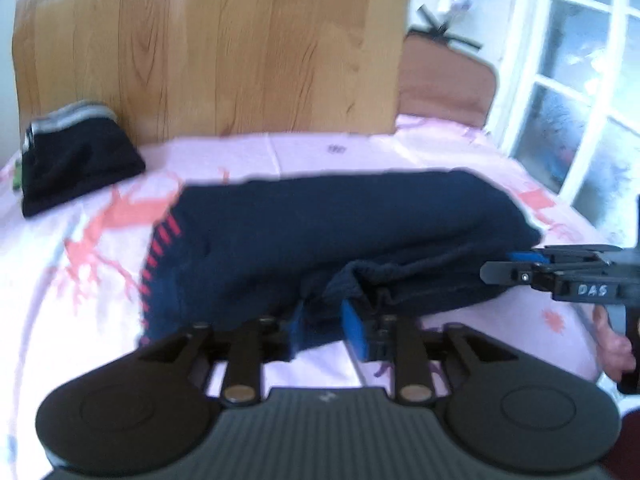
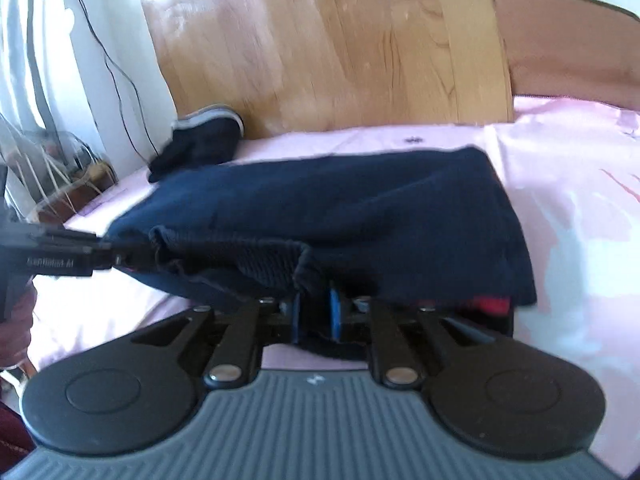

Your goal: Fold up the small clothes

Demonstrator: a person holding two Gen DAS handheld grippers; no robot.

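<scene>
The navy garment (image 1: 360,220) lay across a bed covered by a pink sheet (image 1: 80,280) printed with coral branch shapes. The garment was doubled over, its upper layer lying back toward the wooden headboard (image 1: 240,48). A row of red dashes (image 1: 160,252) ran down its left end in the left wrist view.

The left hand-held gripper (image 1: 320,328) stood at the near edge of the garment. Its blue pads (image 1: 354,328) were set narrowly, with a ribbed navy hem bunched between them; the picture was blurred, so whether the pads actually pressed the cloth could not be told. In the right wrist view this same gripper entered from the left edge, its tip at the rolled hem.

The right hand-held gripper (image 2: 316,316) was likewise narrow, with dark fabric between the blue pads (image 2: 334,316) and the hem draped over the fingertips. Firm contact could not be told here either. A strip of red (image 2: 490,304) showed under the garment's near right corner.

A second dark garment (image 1: 76,156) with a grey band lay folded well apart, against the headboard at the far left of the bed. A white-framed window (image 1: 580,80) stood at the right in the left wrist view, and a brown cushion (image 1: 444,80) sat beside the headboard.
</scene>
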